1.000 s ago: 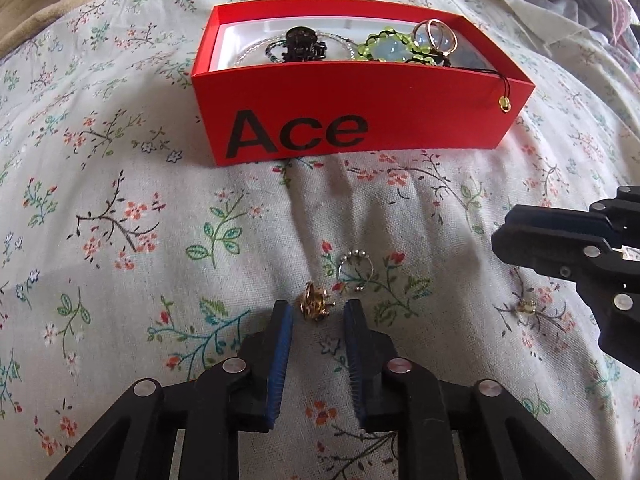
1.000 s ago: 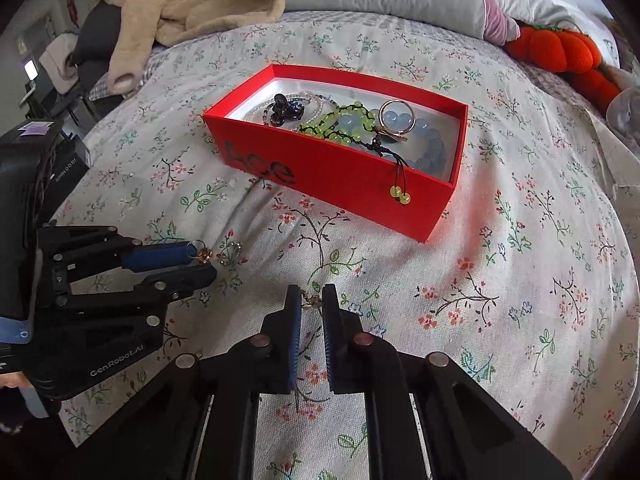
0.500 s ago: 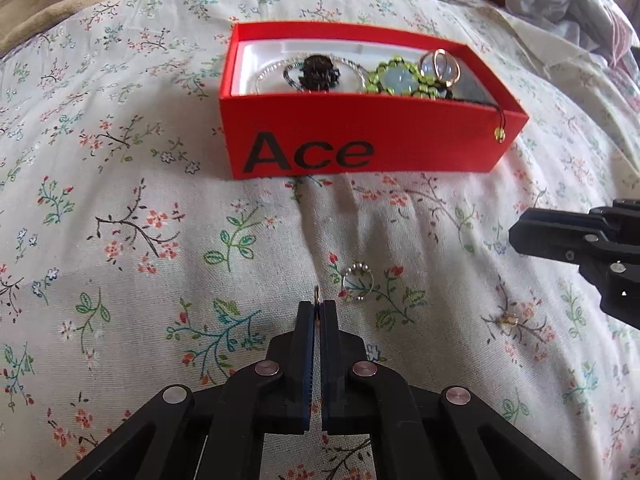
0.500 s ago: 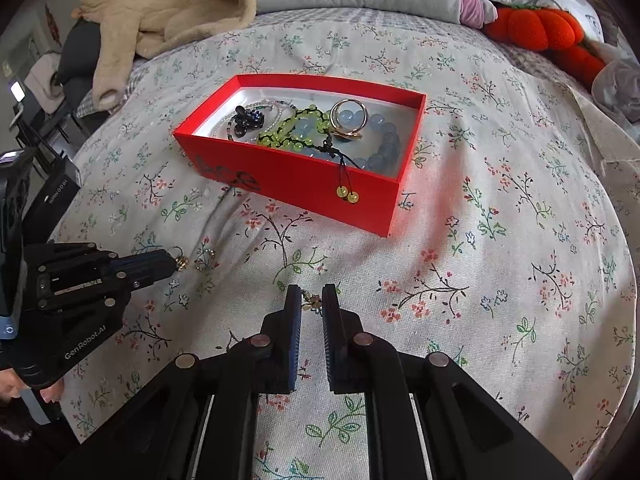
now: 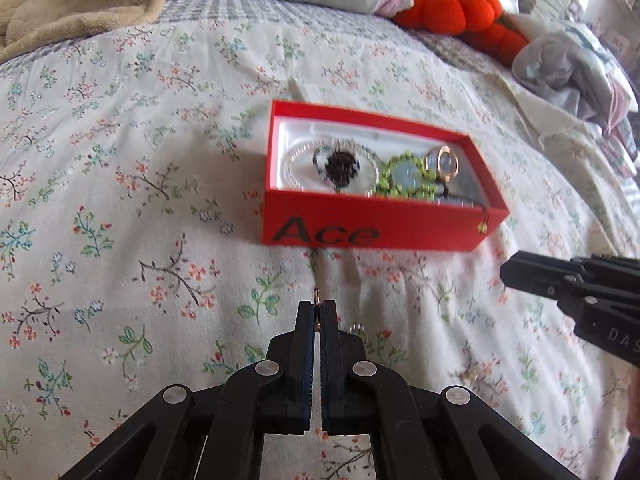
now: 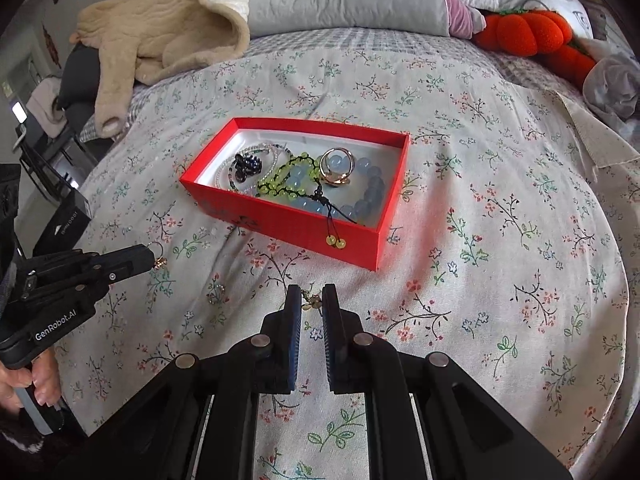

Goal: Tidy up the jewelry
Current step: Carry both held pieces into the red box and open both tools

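The red box holds beaded bracelets and a ring; each hand-held gripper pinches a small gold piece.

Floral bed (red box atop)

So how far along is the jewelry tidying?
Done: bracelets and a gold ring lie in the red box. In hand: the left gripper pinches a gold earring; the right gripper pinches another small gold piece. Left: a beaded ring on the bedspread.
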`<state>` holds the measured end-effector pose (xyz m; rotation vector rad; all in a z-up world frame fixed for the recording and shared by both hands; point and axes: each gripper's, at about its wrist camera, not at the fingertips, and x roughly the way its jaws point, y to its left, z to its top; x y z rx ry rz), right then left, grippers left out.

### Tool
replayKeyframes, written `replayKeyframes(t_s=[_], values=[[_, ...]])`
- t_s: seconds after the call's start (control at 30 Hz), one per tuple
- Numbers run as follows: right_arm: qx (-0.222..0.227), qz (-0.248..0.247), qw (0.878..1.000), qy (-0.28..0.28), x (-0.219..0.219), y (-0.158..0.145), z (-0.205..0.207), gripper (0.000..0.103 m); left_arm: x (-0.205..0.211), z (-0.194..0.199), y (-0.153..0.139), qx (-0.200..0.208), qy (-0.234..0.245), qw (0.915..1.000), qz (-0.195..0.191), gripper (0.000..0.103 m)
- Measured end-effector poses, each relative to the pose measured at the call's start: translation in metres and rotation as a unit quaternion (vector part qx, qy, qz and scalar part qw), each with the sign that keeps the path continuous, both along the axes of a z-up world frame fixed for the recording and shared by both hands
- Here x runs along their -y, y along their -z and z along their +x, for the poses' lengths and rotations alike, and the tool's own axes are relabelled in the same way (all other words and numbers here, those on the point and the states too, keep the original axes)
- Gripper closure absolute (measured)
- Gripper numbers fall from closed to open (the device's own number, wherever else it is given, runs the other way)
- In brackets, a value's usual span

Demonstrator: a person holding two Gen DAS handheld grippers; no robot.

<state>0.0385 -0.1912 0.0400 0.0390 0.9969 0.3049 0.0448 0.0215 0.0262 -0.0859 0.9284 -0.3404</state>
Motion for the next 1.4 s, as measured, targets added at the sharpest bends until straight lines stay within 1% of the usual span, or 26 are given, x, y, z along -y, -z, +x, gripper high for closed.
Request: replayKeyframes(t_s=[0.17,0.33,0.4,0.5,0.57,0.73,0.87,0.97,1.07,1.27,1.4], values=[[0.015,0.016,1.000,0.008,-0.001,-0.015,0.007,0.093,0.000,0.007,-0.018,0.021,-0.013,0.9994,-0.023,0.103],[0.022,0.040,0.999,0.023,0.001,-0.022,0.021,0.092,0.002,0.022,-0.029,0.033,-0.027,0.9983,-0.041,0.103],[0.022,0.045,0.998,0.028,0.001,-0.021,0.027,0.092,-0.001,0.031,-0.030,0.039,-0.042,0.9966,-0.059,0.103],[0.019,0.044,0.998,0.036,0.001,-0.017,0.035,0.093,-0.005,0.048,-0.022,0.025,-0.066,0.9938,-0.085,0.103],[0.014,0.046,0.998,0.041,0.002,-0.015,0.040,0.092,-0.004,0.055,-0.017,0.017,-0.072,0.9928,-0.095,0.103],[0.010,0.051,0.997,0.048,0.009,-0.011,0.049,0.092,0.005,0.071,-0.005,0.008,-0.076,0.9928,-0.092,0.103],[0.004,0.062,0.996,0.058,0.016,-0.005,0.053,0.092,0.011,0.081,0.006,-0.006,-0.078,0.9941,-0.075,0.103],[-0.010,0.082,0.995,0.060,0.019,0.000,0.058,0.092,0.016,0.084,0.012,-0.012,-0.081,0.9949,-0.059,0.103],[-0.020,0.098,0.993,0.061,0.022,0.004,0.062,0.092,0.020,0.084,0.012,-0.022,-0.079,0.9949,-0.058,0.103],[-0.038,0.114,0.991,0.067,0.030,0.013,0.073,0.092,0.028,0.079,0.010,-0.038,-0.070,0.9952,-0.057,0.103],[-0.038,0.112,0.991,0.067,0.031,0.015,0.079,0.093,0.030,0.077,0.009,-0.053,-0.064,0.9947,-0.060,0.103]])
